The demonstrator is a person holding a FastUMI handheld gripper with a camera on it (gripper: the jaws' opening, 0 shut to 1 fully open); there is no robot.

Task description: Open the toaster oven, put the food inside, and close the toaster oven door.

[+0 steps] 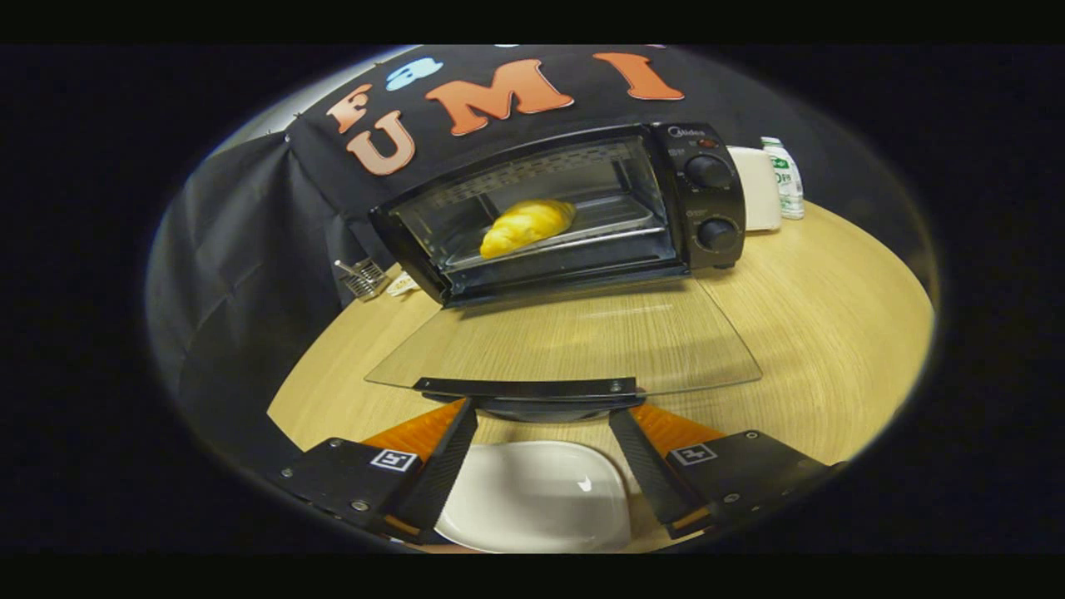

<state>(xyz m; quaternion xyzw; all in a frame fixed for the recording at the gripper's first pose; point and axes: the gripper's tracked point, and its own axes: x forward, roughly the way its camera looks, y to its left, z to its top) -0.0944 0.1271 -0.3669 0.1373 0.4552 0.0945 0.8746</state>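
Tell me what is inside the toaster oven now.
Inside the toaster oven, a yellow pastry lies on the wire rack. Its underside is hidden. The hand-held gripper is open at the lowered glass door's handle.

black toaster oven (566,208), yellow food (526,226) (golden), white plate (532,499), woodgrain table (832,333).

Round wooden table (832,333), pale grain. Directly on it: black toaster oven (582,208), beyond the gripper (541,410), whose spread fingers sit under the door handle; white plate (537,499), between and below the fingers; white appliance (755,187) and bottle (785,176) beyond-right of the oven; metal grater-like item (362,277) beyond-left.
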